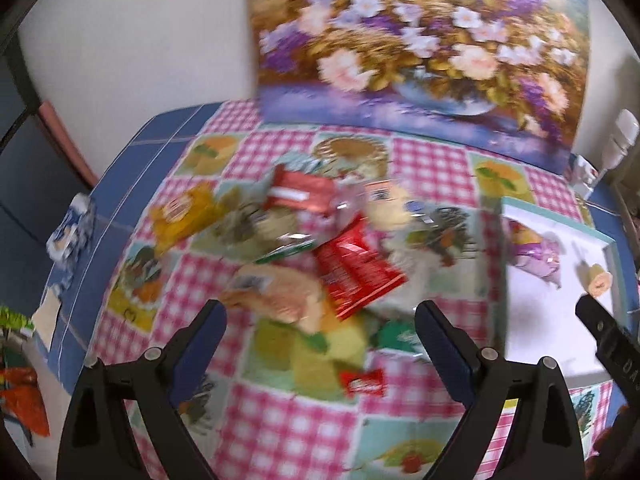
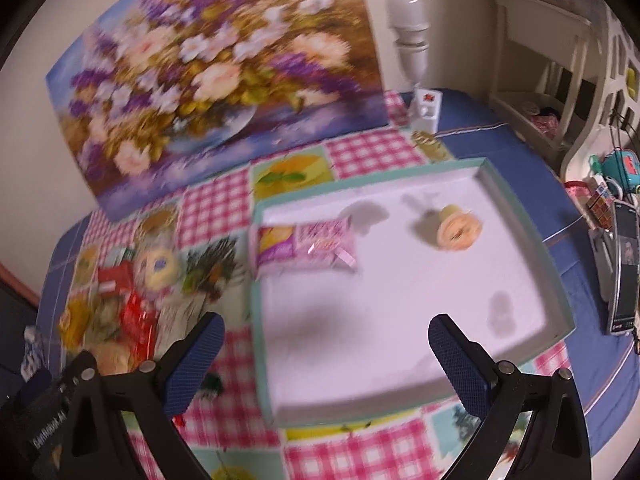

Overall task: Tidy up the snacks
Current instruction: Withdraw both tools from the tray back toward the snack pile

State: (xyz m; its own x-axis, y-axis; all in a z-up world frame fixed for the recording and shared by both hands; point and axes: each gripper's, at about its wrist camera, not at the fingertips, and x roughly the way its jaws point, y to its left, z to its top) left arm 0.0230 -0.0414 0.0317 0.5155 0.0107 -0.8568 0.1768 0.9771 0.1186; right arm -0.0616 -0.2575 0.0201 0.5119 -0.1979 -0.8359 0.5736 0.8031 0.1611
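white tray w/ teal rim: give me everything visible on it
The tray is shallow and rectangular, with a white floor and low teal walls, possibly cardboard. It lies flat on the checked tablecloth, right of the loose snack pile. Inside sit a pink-purple snack packet near the left wall and a round yellow-orange snack toward the back. The rest is bare. Neither gripper touches it.

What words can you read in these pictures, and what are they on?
"DAV": partial white letters on the right gripper's black body.
White lettering on the left gripper's black body: too blurred to read.
Snack wrappers in the pile and the purple packet: print blurred, unreadable.
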